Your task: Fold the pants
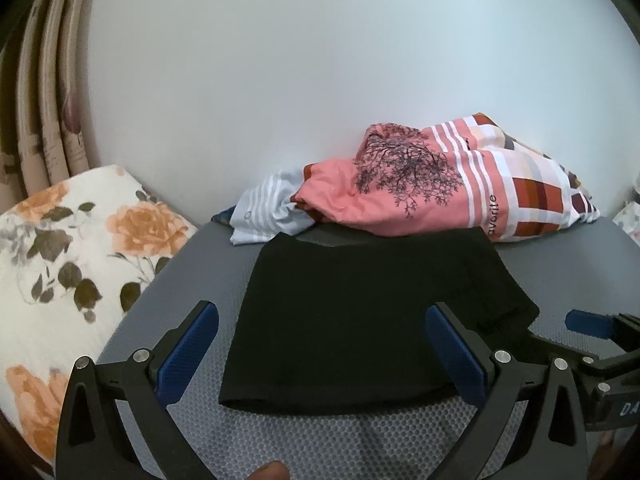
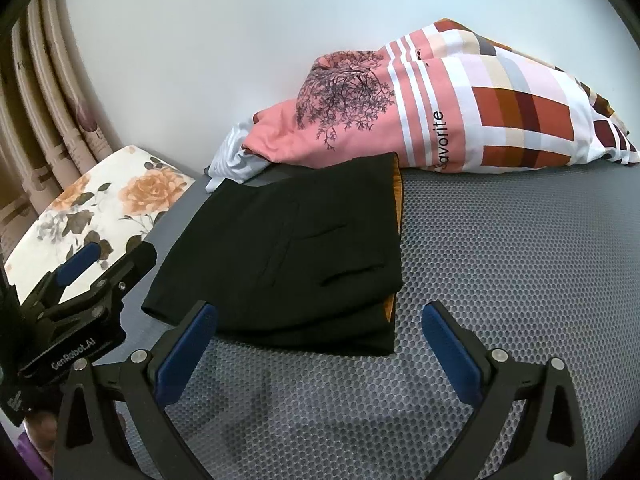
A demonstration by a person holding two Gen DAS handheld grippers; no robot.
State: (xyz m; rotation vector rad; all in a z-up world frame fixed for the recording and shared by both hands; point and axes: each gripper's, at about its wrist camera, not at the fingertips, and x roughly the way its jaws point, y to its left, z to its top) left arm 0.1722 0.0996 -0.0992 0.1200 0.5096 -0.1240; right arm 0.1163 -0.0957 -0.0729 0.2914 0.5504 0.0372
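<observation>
Two wide-spread jaws frame my left gripper (image 1: 322,354), empty, hovering over the near hem of the folded black cloth pants (image 1: 360,320) on the grey honeycomb-textured mat (image 1: 340,440). From the right wrist, my right gripper (image 2: 320,350) gapes empty just before the pants' near corner; I'd judge the fold finished, so any squaring should be light. No containers show, only a pink patterned laundry heap (image 2: 420,120).

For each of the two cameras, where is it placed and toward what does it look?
Left wrist: sits on the left tongs, open, facing the folded black pants; a fingertip shows below.
Right wrist: sits on the right tongs, open, beside the pants' right edge over the grey mat.
Shared: pants, mat, pink clothes pile, floral cushion.
</observation>
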